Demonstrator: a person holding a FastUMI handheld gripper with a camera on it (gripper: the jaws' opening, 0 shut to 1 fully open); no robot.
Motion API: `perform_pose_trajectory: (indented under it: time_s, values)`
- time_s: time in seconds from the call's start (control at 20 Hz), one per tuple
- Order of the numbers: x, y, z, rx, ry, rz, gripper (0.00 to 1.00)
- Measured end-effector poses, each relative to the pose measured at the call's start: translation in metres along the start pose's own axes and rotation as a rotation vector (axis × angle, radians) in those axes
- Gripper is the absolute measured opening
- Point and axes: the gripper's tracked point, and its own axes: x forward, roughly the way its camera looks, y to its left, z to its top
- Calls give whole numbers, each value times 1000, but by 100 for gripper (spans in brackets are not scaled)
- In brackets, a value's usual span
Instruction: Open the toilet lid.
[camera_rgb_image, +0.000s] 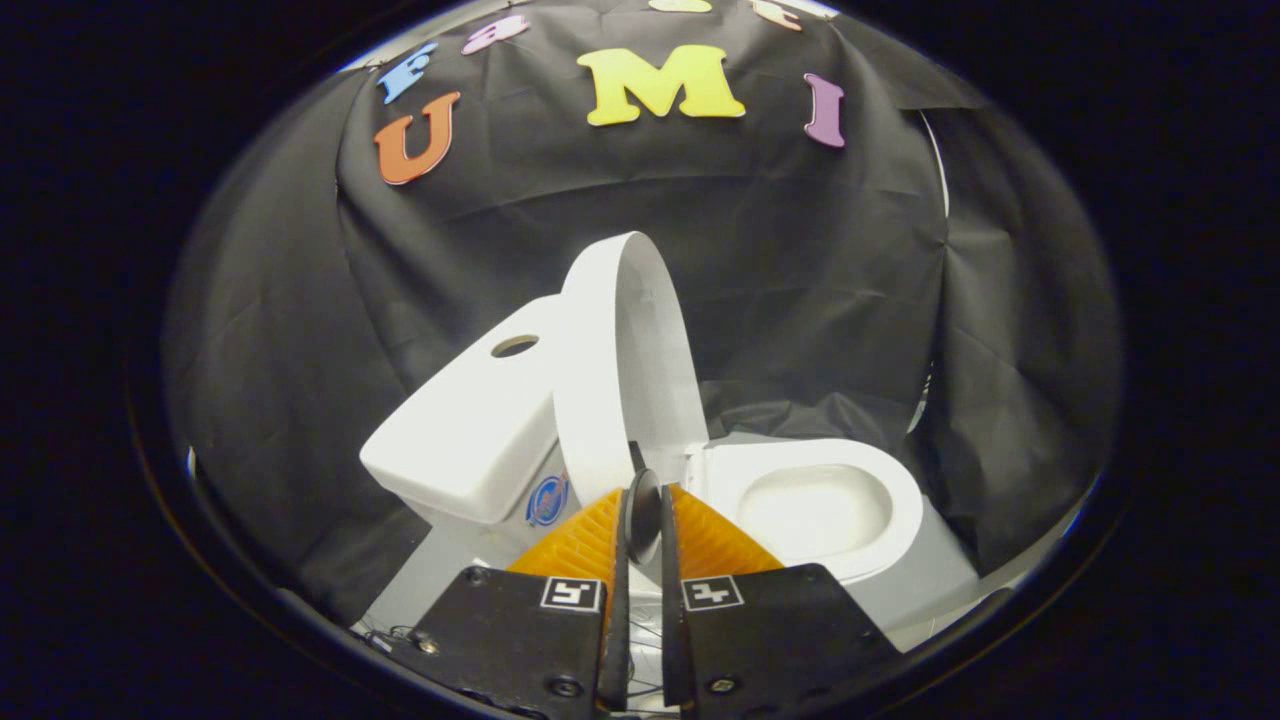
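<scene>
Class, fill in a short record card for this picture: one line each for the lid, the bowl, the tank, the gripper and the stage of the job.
Lid: toilet lid raised upright, leaning back toward the tank
Bowl: toilet bowl uncovered, seat rim showing, to the lid's side
Tank: tank behind the lid, with a round hole in its top
Gripper: gripper with fingers nearly together, a small dark round piece between them near the lid's base
Grip: cannot tell if both fingers press on it
Stage: lid looks open
</scene>
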Motion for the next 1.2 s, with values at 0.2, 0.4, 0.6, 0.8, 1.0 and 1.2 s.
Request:
perform_pose_trajectory:
  time_s: [0.2, 0.4, 0.6, 0.8, 1.0, 1.2]
  values:
    - [1, 8, -1, -37, 6, -11, 16]
    - [4, 20, -4, -72, 8, -8, 16]
    - [6, 28, -7, -108, 7, -1, 16]
    - [6, 25, -6, -134, -3, -6, 16]
    - [3, 22, -7, -109, 6, 31, 19]
    - [-14, 17, -12, -108, 25, 81, 46]
